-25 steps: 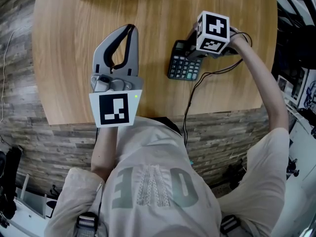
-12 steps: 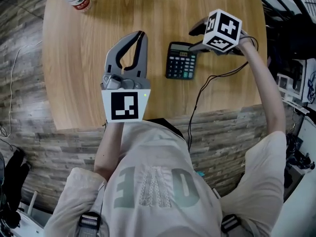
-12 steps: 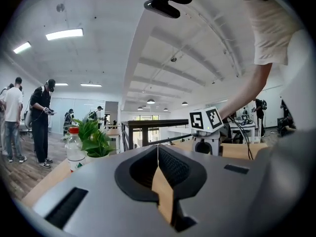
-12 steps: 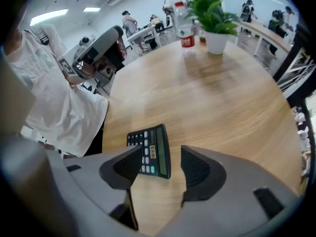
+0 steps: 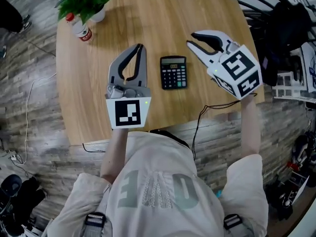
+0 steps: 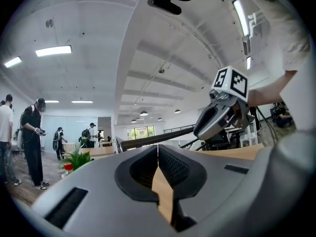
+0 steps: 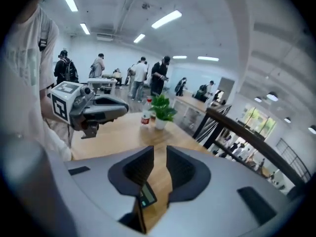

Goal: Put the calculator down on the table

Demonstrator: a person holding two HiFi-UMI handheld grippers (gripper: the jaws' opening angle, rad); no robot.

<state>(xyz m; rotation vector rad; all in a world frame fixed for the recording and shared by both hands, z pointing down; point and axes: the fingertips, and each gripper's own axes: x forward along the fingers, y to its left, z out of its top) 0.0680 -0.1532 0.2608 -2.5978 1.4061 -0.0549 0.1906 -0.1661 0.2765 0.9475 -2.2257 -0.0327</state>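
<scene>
Your right gripper empty, jaws closing; left gripper clenched shut. Calculator flat on table, mostly jaw-hidden in right gripper view.

- Left tool: jaws shut tip to tip, empty, pointing away from the chest.
- Right tool: jaws narrowly apart and closing, nothing between them, angled inward toward the left tool.
- Left forearm, right forearm: bare, extended forward.
</scene>
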